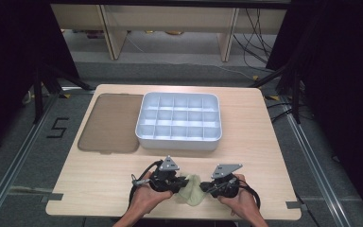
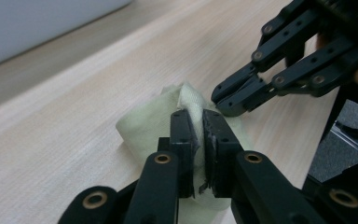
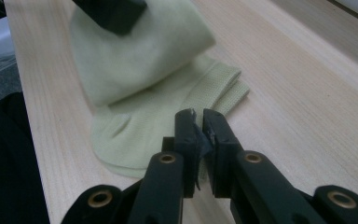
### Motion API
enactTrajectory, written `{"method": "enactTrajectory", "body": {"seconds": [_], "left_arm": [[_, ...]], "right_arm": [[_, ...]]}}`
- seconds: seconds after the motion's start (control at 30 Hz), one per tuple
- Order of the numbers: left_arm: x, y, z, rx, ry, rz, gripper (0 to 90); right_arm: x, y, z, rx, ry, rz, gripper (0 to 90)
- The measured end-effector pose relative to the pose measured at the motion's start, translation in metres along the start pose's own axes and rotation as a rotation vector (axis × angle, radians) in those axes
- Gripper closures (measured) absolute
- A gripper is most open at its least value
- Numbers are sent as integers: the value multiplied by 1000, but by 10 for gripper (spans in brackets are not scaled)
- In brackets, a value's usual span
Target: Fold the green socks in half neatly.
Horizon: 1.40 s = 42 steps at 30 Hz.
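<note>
A pale green sock point(image 1: 192, 191) lies crumpled near the table's front edge, between my two grippers. My left gripper point(image 1: 185, 182) comes in from the left and is shut on a raised fold of the sock point(image 2: 144, 126); fabric shows between its jaws point(image 2: 194, 116). My right gripper point(image 1: 207, 188) is shut, its tips point(image 3: 196, 116) down over the flat part of the sock point(image 3: 140, 70) near the cuff. Whether it pinches any fabric I cannot tell. From the left gripper view the right gripper point(image 2: 223, 100) touches the sock's far edge.
A white tray point(image 1: 178, 142) split into several empty compartments stands mid-table. A flat brown lid point(image 1: 108, 123) lies to its left. The table's front edge is just behind the hands, and dark stands flank the table.
</note>
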State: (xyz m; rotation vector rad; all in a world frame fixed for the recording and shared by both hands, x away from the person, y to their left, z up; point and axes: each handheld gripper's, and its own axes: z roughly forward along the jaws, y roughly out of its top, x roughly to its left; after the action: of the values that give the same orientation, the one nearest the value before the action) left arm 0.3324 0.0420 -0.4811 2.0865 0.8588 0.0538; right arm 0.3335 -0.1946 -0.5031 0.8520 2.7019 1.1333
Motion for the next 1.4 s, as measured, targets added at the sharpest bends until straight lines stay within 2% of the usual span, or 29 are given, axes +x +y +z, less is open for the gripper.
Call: {"method": "enactTrajectory", "body": {"seconds": [0.1,0.13,0.17,0.2,0.23,0.27,0.3,0.33,0.4,0.43,0.5,0.6,0.67,0.7,0.83,0.87,0.93,0.97,1.0,1.13,1.17,1.2,1.3,1.37,1.4], "left_arm": [[2,-1,4,4,12,-4,820],[2,-1,5,2,17,-7,819],[5,-1,4,21,12,8,819],[4,0,4,21,15,7,819],[3,0,6,10,14,-6,819],[3,0,6,22,11,-1,814],[3,0,6,22,11,-1,804],[1,0,9,12,16,-7,801],[1,0,10,12,12,-12,801],[3,0,10,34,9,16,798],[2,1,11,31,2,12,787],[-2,1,15,17,1,-7,784],[-4,2,16,28,-4,15,785],[-4,2,16,35,-5,22,784],[-7,4,19,27,-6,8,783],[-6,5,18,47,-3,32,781],[-8,7,19,47,-2,37,768],[-10,7,20,25,-4,16,756],[-10,8,19,39,-8,27,737],[-18,11,23,26,-25,17,676],[-18,13,24,30,-35,37,661],[-19,13,25,20,-37,23,658],[-22,18,25,8,-49,27,649],[-24,23,21,-12,-59,27,642],[-24,25,18,-19,-63,32,641]], "right_arm": [[-1,1,-4,-37,-15,6,853],[-2,2,-9,-55,-17,19,855],[-3,4,-12,-71,-24,12,855],[-4,5,-19,-92,-43,9,855],[-5,5,-22,-97,-51,14,855],[-6,4,-25,-103,-58,21,855],[-8,3,-27,-100,-63,18,854],[-8,1,-28,-95,-56,40,854],[-12,-2,-27,-103,-62,34,853],[-12,-3,-27,-100,-64,45,852],[-11,-3,-27,-96,-60,56,852],[-11,-1,-26,-87,-52,34,852],[-11,0,-26,-92,-54,28,852],[-10,0,-26,-87,-46,42,851],[-12,-1,-26,-90,-52,33,850],[-12,-1,-26,-93,-50,38,850],[-12,-1,-26,-92,-52,38,850],[-13,-1,-26,-92,-56,36,850],[-13,-1,-25,-87,-53,38,849],[-14,-1,-26,-90,-60,39,850],[-14,-1,-27,-94,-58,57,850],[-15,-1,-28,-88,-60,53,850],[-19,-3,-31,-109,-74,57,849],[-19,-4,-33,-108,-76,82,849],[-22,-4,-35,-107,-79,68,849]]}}
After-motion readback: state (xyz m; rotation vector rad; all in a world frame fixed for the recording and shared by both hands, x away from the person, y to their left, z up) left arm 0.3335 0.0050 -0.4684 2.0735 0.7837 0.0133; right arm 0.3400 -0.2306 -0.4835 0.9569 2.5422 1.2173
